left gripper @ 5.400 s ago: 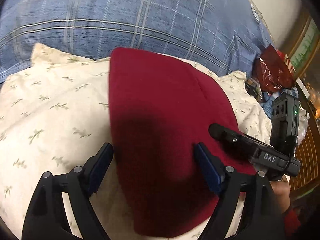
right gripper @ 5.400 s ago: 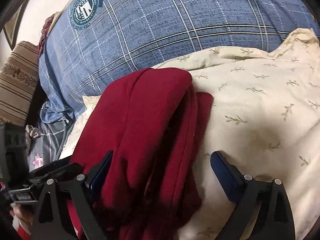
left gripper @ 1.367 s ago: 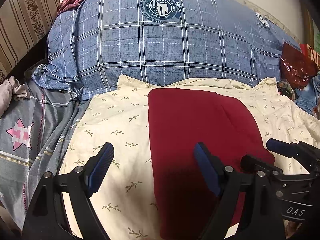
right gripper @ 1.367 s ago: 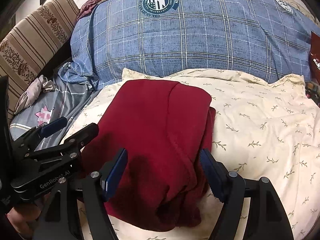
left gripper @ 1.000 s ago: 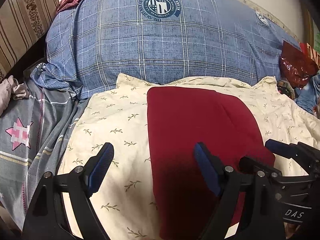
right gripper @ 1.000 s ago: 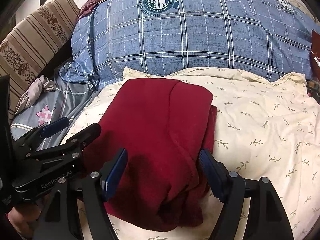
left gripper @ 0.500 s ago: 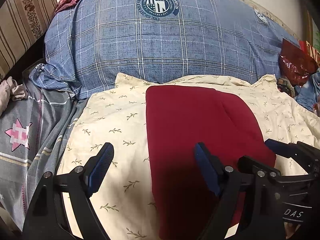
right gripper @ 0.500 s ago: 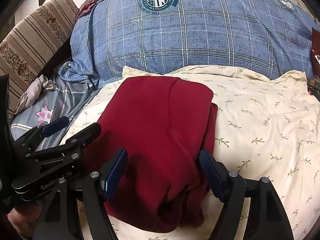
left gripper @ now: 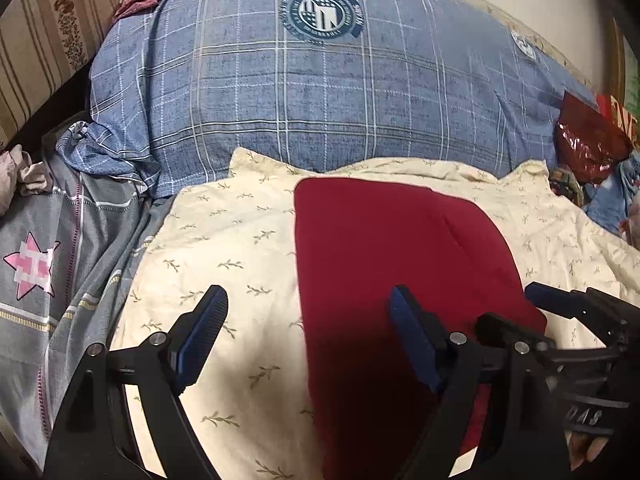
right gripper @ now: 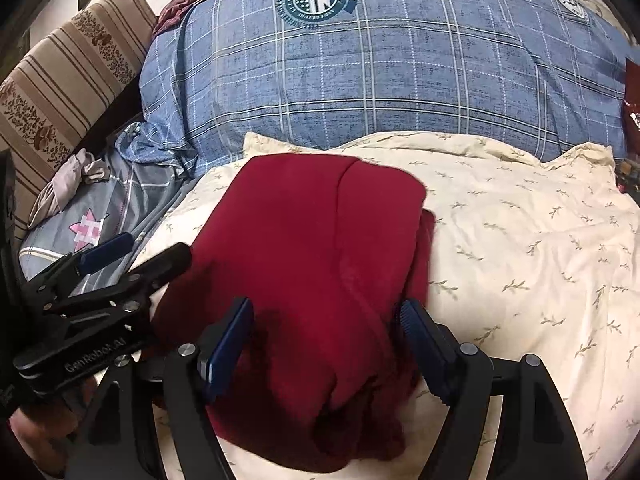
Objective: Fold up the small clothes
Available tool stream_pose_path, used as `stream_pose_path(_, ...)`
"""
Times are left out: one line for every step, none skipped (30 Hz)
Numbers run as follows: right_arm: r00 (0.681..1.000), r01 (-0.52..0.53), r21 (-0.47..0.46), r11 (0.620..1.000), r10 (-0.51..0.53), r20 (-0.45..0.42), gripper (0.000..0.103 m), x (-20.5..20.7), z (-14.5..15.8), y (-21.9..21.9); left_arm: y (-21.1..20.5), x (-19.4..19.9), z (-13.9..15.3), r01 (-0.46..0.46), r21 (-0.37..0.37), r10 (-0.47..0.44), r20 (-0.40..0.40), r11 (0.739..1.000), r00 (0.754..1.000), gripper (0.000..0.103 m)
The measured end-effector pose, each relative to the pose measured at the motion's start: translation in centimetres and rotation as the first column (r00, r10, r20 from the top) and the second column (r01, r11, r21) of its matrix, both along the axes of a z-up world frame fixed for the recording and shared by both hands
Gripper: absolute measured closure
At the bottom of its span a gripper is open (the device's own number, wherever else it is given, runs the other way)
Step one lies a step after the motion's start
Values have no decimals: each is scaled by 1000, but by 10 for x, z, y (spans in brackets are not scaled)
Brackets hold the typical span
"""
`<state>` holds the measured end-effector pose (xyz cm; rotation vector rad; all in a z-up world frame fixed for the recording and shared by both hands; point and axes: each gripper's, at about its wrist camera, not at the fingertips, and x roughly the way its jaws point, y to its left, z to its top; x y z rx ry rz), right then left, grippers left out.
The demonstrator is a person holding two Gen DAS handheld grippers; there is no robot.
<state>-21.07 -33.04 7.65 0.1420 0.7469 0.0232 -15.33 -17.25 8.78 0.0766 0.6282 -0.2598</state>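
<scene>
On the sprigged cream cotton sheet [left gripper: 224,248] — soft red garment [right gripper: 304,248], folded rectangular — both tools agape, empty.

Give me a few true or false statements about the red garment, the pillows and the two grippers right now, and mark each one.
1. The red garment lies folded on the cream leaf-print pillow. True.
2. The left gripper is clamped on the garment. False: its jaws stand open, holding nothing.
3. A blue checked pillow sits behind the cream one. True.
4. The right gripper holds a sock. False: its jaws stand open over the garment's near end.
</scene>
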Motion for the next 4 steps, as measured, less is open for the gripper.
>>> stream_pose_path(1000, 7, -4, 1000, -7, 1, 25, 1, 1, -4, 3, 2, 0, -8, -7, 8, -2, 1000, 1000, 20)
stream_pose_path(1000, 16, -8, 1000, -16, 2, 25, 3, 2, -10, 7, 5, 1, -19, -11, 19, -6, 1000, 1000, 20)
stream_pose_path(1000, 26, -10, 1000, -26, 5, 24, 5, 3, -17, 13, 9, 0, -36, -9, 35, -11, 999, 999, 20)
stream_pose_path(999, 39, -17, 999, -39, 7, 23, 8, 3, -26, 19, 15, 0, -60, -4, 60, -19, 998, 998, 20)
